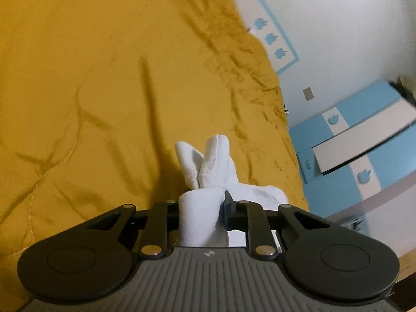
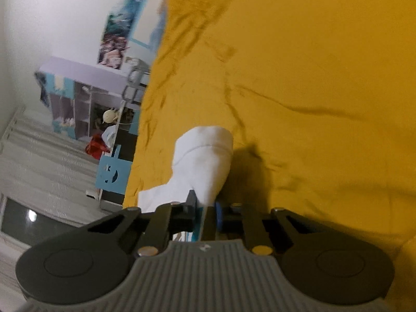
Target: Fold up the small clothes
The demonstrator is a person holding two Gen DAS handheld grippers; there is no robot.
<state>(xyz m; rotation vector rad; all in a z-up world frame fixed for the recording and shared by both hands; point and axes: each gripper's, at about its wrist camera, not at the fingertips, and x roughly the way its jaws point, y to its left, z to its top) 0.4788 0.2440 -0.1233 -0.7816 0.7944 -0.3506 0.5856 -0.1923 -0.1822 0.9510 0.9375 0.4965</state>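
Observation:
In the left wrist view, white socks (image 1: 208,161) lie bunched on a yellow quilt (image 1: 91,91), two ribbed ends crossing each other. My left gripper (image 1: 205,202) is shut on a fold of white sock that runs back between its jaws; the left finger is hidden by the cloth. In the right wrist view, a white sock (image 2: 205,153) sticks out ahead, lifted slightly over the quilt (image 2: 312,78) and casting a shadow to its right. My right gripper (image 2: 205,205) is shut on its near end. Whether both grippers hold the same sock I cannot tell.
The quilt's edge runs along the right in the left wrist view, with blue and white drawers (image 1: 358,140) beyond it. In the right wrist view the edge is on the left, with a shelf unit (image 2: 85,96), a red bag (image 2: 95,147) and floor below.

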